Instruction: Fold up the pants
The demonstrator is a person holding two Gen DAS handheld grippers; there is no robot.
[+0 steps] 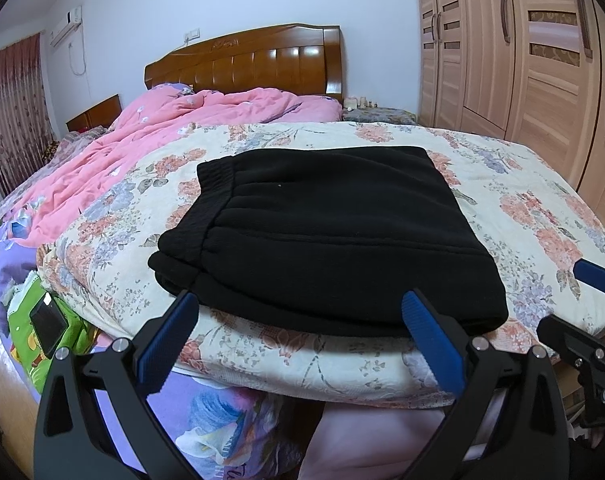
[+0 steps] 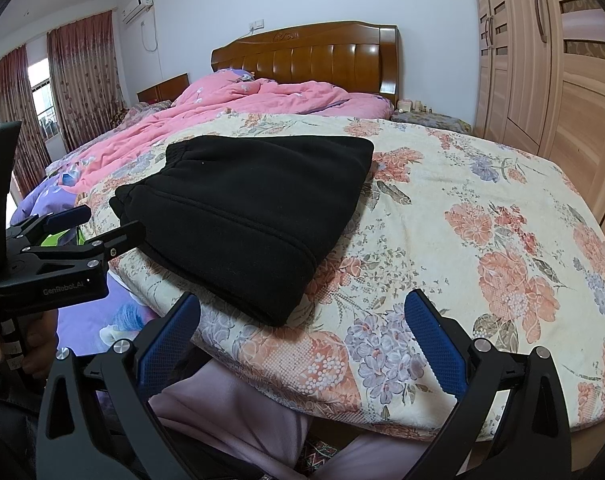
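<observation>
Nearest, left gripper (image 1: 300, 312) and right gripper (image 2: 302, 312) both hang released and empty at the bed's foot. Beyond them, folded black pants (image 1: 322, 236) lie on a floral blanket (image 1: 522, 200); farther off, a pink quilt (image 1: 174, 128) and wooden headboard (image 1: 262, 60).

Black pants (image 1: 326, 240), cream floral quilt (image 1: 522, 208), pink duvet (image 1: 174, 128), blue-padded black claw (image 1: 298, 320)

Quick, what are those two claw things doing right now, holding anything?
Left gripper: open, holding nothing.
Right gripper: open, holding nothing.

floral quilt (image 2: 442, 208), pink duvet (image 1: 150, 136), wooden headboard (image 1: 254, 60), wardrobe (image 1: 522, 48)
</observation>
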